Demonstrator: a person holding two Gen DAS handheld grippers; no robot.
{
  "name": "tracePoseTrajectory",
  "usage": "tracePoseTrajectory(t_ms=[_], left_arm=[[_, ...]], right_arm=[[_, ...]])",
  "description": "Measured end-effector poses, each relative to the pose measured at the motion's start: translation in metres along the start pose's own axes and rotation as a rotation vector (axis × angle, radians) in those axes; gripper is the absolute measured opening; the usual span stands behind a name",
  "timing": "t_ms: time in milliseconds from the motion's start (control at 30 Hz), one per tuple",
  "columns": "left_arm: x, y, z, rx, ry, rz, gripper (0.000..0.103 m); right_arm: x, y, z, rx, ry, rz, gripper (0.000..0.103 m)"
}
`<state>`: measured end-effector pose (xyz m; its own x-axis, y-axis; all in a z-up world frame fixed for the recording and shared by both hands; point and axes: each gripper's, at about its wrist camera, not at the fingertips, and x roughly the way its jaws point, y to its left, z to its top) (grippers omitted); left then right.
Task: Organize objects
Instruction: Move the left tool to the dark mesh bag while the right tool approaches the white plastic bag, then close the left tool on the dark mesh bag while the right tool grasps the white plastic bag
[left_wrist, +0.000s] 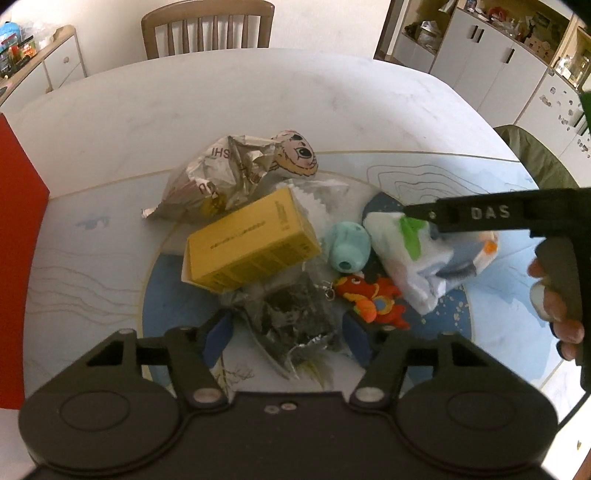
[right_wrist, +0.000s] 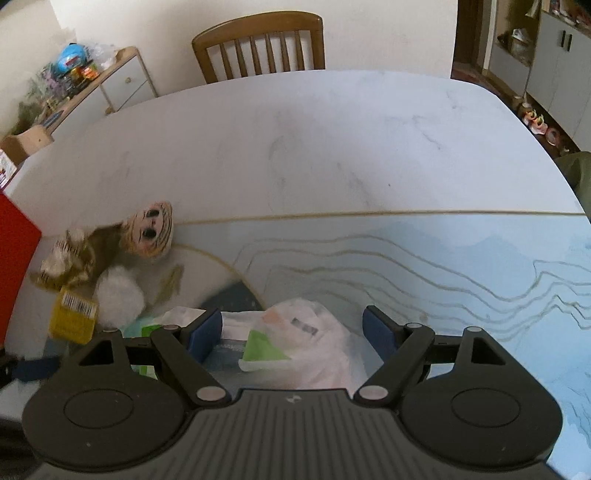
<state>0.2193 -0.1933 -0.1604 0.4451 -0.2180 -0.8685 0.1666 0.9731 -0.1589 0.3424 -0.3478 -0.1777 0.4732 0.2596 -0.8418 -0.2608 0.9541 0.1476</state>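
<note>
The table (left_wrist: 258, 96) is white marble with faint grey veins, rounded at the corners, and its near half lies under a pale blue mat (left_wrist: 461, 177) drawn with thin gold contour lines and a darker blue disc. A wooden slat-back chair (left_wrist: 208, 27) stands at the far side against a cream wall. To the left a low cabinet (left_wrist: 55, 62) carries bright toys; to the right white cupboards (left_wrist: 491, 59) and open shelves hold clutter. A red box (left_wrist: 18, 240) sits at the table's left edge.

The things to sort are heaped on the mat: a crumpled foil bag (left_wrist: 218, 177) farthest back, a tiger plush (left_wrist: 297, 153) touching it, a yellow box (left_wrist: 251, 243) tilted across the middle, a teal toy (left_wrist: 349, 245) just beside it, an orange-red plush (left_wrist: 373, 299) nearer, and a dark crinkled bag (left_wrist: 291, 317) closest.

The left gripper (left_wrist: 288, 336) hovers low over that dark bag, its blue pads spread wide on either side of it, gripping nothing.

The right gripper (right_wrist: 293, 328) is also spread wide, with a white plastic bag (right_wrist: 317, 347) showing a green patch lying between the pads; I cannot tell whether either pad touches it. From the left camera its black arm reaches over the same bag at the heap's right side, the person's hand (left_wrist: 557, 306) wrapped round the handle.
</note>
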Motion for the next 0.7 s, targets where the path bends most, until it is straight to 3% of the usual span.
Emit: tracePoseTrajectory(t_ms=[133, 233, 433, 700], left_arm=[[-0.001, 0.002, 0.000, -0.005, -0.002, -0.006, 0.052], [-0.003, 0.002, -0.001, -0.003, -0.005, -0.007, 0.049], [-0.006, 0.005, -0.004, -0.014, -0.005, -0.024, 0.046], [-0.011, 0.008, -0.008, -0.015, -0.003, -0.028, 0.044]], right_arm=[[-0.013, -0.008, -0.002, 0.005, -0.019, 0.026, 0.083], [-0.033, -0.009, 0.004, -0.085, -0.046, 0.085, 0.083], [-0.069, 0.004, 0.003, -0.424, -0.012, 0.231, 0.083], [-0.054, 0.045, -0.019, -0.821, 0.044, 0.194, 0.083]])
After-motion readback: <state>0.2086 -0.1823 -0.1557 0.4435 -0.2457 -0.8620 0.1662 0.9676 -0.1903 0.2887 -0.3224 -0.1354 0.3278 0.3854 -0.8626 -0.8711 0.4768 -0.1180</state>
